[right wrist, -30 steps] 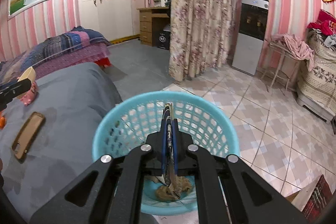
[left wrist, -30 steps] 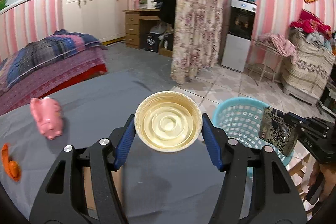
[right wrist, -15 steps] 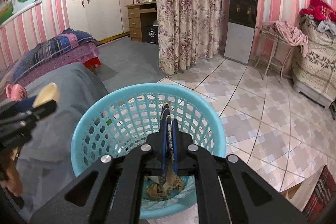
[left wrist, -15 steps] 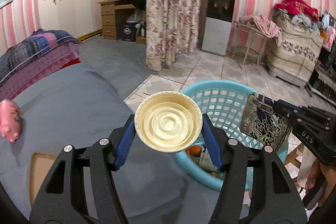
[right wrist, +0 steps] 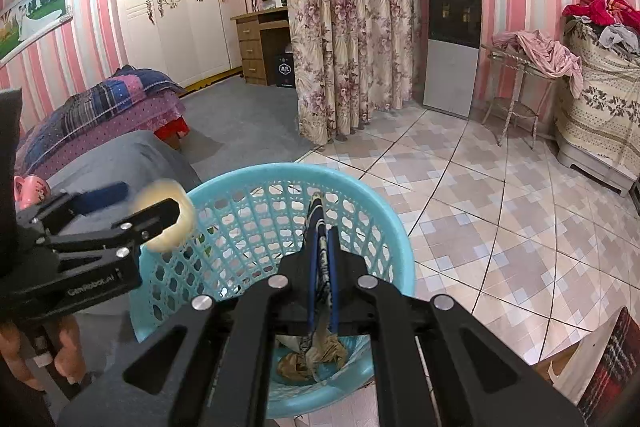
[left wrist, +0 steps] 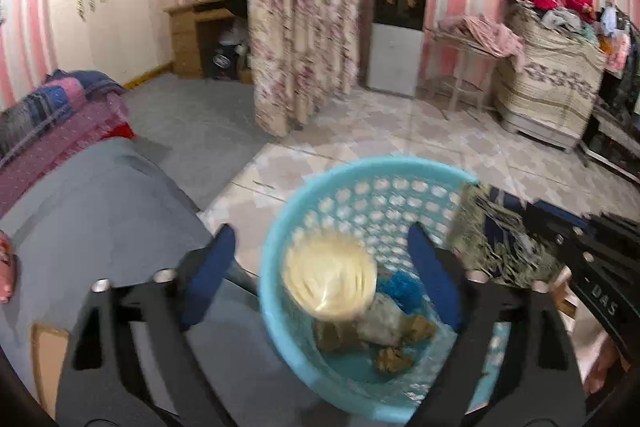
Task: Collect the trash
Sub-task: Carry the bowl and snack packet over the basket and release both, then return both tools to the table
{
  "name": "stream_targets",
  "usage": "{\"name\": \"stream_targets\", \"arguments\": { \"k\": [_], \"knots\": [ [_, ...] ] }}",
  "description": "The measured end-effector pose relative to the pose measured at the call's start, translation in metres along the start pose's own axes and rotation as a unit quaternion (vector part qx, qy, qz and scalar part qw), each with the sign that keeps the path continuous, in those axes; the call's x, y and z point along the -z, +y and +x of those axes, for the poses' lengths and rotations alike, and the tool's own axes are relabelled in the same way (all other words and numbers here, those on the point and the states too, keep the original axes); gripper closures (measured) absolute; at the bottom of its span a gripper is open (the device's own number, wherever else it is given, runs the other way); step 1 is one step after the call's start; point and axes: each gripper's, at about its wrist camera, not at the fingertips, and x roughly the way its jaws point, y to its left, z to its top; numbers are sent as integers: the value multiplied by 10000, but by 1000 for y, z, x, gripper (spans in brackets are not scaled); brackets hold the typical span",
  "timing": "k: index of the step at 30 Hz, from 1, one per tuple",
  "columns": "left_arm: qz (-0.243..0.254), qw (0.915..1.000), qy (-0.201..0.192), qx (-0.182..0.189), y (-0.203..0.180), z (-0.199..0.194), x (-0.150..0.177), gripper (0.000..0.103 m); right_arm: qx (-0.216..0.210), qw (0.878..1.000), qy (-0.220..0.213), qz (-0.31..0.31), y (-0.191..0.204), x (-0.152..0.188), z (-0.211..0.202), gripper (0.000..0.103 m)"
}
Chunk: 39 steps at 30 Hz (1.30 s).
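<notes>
Cup [left wrist: 330,281] above basket [left wrist: 360,171] (left tool [left wrist: 320,255] spread)

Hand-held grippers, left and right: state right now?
Left hand-held gripper: open, cream lid loose between the jaws over the blue basket.
Right hand-held gripper: closed on the flat wrapper.

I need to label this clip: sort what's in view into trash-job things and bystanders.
Job:
cream lid, dropping from the open left tongs
patterned wrapper, pinched in the right tongs
blue basket

Bystanders:
pink pig
water dispenser
floral curtain
</notes>
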Motion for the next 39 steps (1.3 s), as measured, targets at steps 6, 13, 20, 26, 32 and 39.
{"name": "stream_targets", "arguments": {
  "k": [6,13,20,26,32,39],
  "knots": [
    [-252,9992,-53,-309,33,-12,-5,11,-19,9999,28,-122,11,0,2,98],
    [-551,9963,-71,-655,75,-40,6,8,138,9993,25,-334,33,1,12,97],
    [-712,9934,-133,-886,105,-70,18,6,157,9988,187,-426,56,5,25,31],
    [-858,9911,-133,-1011,126,-91,28,6,291,9982,93,-524,64,5,23,12],
    [-893,9892,-144,-1156,141,-109,38,6,154,9994,-1,-302,66,0,19,6],
    [-1108,9853,-152,-1288,168,-138,51,6,-14,9992,-198,-340,87,-5,0,5]
  ]
}}
